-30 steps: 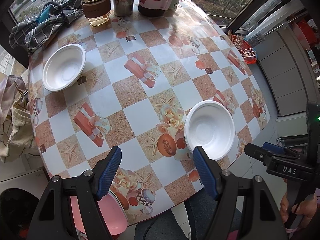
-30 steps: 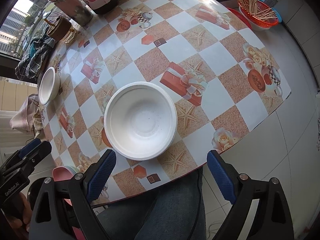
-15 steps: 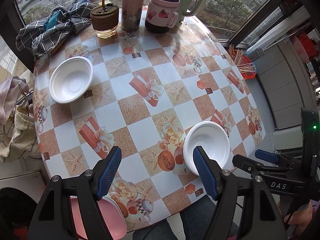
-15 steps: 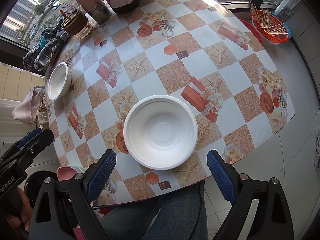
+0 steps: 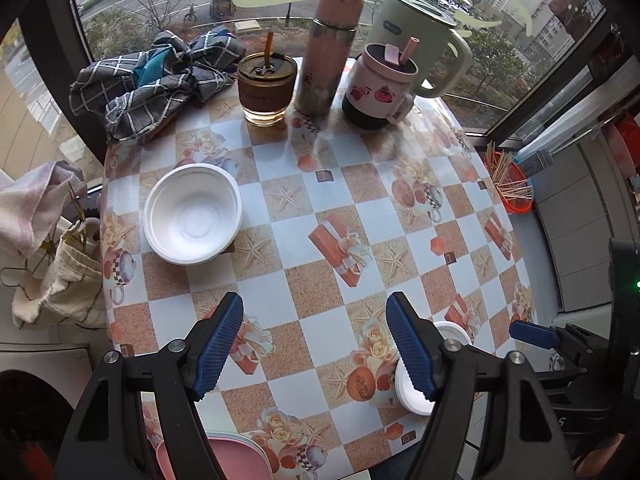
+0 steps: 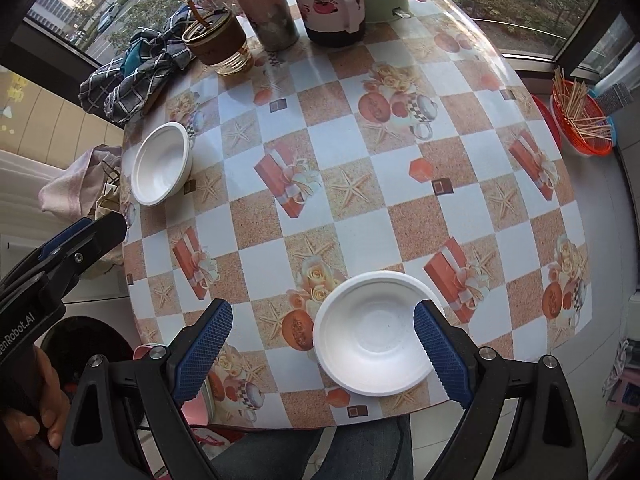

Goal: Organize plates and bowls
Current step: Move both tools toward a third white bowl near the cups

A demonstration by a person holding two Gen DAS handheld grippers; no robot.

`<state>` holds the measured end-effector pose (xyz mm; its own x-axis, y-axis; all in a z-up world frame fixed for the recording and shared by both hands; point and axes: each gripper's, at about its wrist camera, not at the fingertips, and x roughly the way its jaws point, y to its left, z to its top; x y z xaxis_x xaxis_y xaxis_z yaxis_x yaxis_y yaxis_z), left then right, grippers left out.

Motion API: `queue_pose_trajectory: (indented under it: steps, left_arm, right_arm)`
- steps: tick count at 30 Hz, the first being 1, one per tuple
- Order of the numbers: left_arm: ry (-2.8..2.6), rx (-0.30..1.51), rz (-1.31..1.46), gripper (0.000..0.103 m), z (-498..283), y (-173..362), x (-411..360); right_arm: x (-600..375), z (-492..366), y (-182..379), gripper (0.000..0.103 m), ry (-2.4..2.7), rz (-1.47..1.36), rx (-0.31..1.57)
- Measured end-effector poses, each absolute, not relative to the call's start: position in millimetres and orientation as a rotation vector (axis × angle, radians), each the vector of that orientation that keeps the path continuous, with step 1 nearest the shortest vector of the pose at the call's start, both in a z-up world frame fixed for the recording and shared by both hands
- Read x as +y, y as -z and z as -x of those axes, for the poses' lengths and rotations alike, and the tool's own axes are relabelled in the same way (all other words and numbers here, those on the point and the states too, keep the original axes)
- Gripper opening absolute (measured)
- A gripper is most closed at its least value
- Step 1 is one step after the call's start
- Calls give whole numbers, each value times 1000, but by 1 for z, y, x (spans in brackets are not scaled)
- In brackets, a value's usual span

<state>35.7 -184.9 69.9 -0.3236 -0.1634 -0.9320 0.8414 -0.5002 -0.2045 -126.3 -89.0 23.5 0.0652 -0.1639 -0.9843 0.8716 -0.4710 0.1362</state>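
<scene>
Two white bowls stand on the patterned table. The far bowl (image 5: 193,219) is at the left side; it also shows in the right wrist view (image 6: 160,163). The near bowl (image 6: 370,333) sits by the front edge, partly hidden behind my left finger in the left wrist view (image 5: 416,394). My left gripper (image 5: 316,350) is open and empty above the front of the table. My right gripper (image 6: 322,354) is open and empty, hovering above the near bowl. A pink plate (image 5: 232,458) lies under the left gripper at the front edge.
At the back stand a glass cup (image 5: 266,90), a flask (image 5: 328,52), a pink mug (image 5: 380,88) and a kettle (image 5: 420,40). A checked cloth (image 5: 156,80) lies back left. A red basket of sticks (image 6: 582,120) stands off the table's right side.
Both grippers have pulled back and tilted up, so the table's far side with the cups came into view. The bowls have not moved. Both grippers stay open.
</scene>
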Motion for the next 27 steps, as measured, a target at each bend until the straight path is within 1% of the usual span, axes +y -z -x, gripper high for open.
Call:
queue_pose_trajectory:
  steps: [10, 19, 27]
  left_arm:
    - [1753, 981, -1204, 77, -62, -46, -216]
    - [1756, 950, -1231, 77, -42, -40, -231]
    - [1772, 948, -1249, 77, -28, -36, -233]
  right_arm:
    - [-128, 120, -21, 93, 1462, -1474, 802]
    - [-130, 141, -20, 93, 1491, -1511, 769]
    - [-130, 148, -18, 93, 1494, -1522, 775]
